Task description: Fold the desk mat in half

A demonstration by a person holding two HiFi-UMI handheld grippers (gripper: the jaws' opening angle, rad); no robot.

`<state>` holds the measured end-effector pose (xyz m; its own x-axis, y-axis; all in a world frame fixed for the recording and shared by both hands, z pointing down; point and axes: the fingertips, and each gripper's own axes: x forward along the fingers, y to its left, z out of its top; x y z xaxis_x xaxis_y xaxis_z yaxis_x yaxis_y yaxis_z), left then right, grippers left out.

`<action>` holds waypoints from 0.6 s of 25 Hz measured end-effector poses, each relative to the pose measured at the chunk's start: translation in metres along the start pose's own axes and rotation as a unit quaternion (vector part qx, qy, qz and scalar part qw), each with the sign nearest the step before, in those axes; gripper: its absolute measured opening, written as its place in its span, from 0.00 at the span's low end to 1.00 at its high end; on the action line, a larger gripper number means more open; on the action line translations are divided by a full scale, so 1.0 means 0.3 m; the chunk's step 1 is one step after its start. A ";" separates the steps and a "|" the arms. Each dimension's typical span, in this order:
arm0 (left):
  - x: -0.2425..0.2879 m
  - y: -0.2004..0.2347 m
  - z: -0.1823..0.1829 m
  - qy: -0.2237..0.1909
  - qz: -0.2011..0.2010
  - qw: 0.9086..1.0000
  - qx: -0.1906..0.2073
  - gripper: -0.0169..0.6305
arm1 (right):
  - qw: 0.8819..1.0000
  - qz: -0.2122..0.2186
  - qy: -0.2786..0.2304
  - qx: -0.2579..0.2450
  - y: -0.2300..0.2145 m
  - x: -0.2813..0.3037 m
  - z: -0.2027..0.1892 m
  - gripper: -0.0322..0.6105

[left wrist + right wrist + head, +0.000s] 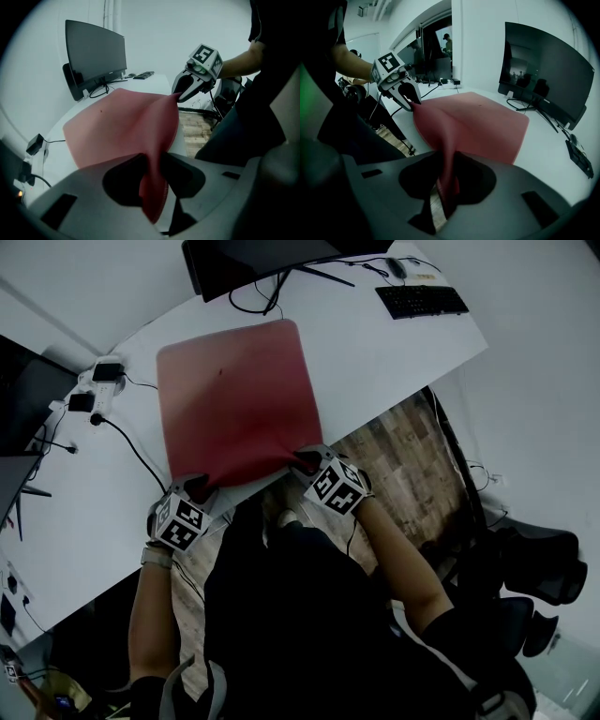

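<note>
The desk mat (239, 395), a red sheet, lies on the white surface (394, 352). Its far edge rests flat toward the monitor (253, 259), and its near edge is raised off the surface at both corners. The left hand-held gripper (192, 486) is clamped on the near left corner, and its own view shows the red sheet pinched between the two jaws. The right hand-held gripper (305, 461) is closed on the near right corner in the same way, with the mat edge running down through its jaws.

Between the two corners the near edge sags slightly, and the rest of the mat spreads away from both grippers toward the monitor. The mat's fold line would therefore run crosswise, from the person's left to right. Neither hand is nearer, since each sits at its own corner along the surface's near rim.

Both forearms reach forward from the body. The grippers tilt steeply down and forward, with their marker cubes facing up. The fold likely calls for carrying both corners together over the mat toward the far edge. A keyboard (420, 301) lies well apart at the far right.
</note>
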<state>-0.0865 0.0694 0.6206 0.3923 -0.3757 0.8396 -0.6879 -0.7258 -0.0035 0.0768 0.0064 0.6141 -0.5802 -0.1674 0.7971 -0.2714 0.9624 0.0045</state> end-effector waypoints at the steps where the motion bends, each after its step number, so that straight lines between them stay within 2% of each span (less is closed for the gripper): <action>1: -0.002 -0.018 -0.003 0.001 0.001 1.000 -0.001 0.23 | 1.000 0.001 0.000 -0.002 0.010 -0.008 -0.009 0.19; 15: -0.018 -0.255 -0.050 0.010 0.013 1.000 -0.014 0.23 | 1.000 0.020 -0.001 -0.022 0.152 -0.096 -0.147 0.19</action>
<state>-0.0452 0.1355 0.6244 0.3614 -0.3833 0.8500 -0.7154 -0.6986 -0.0108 0.1150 0.0644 0.6179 -0.5907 -0.1298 0.7964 -0.2146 0.9767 0.0000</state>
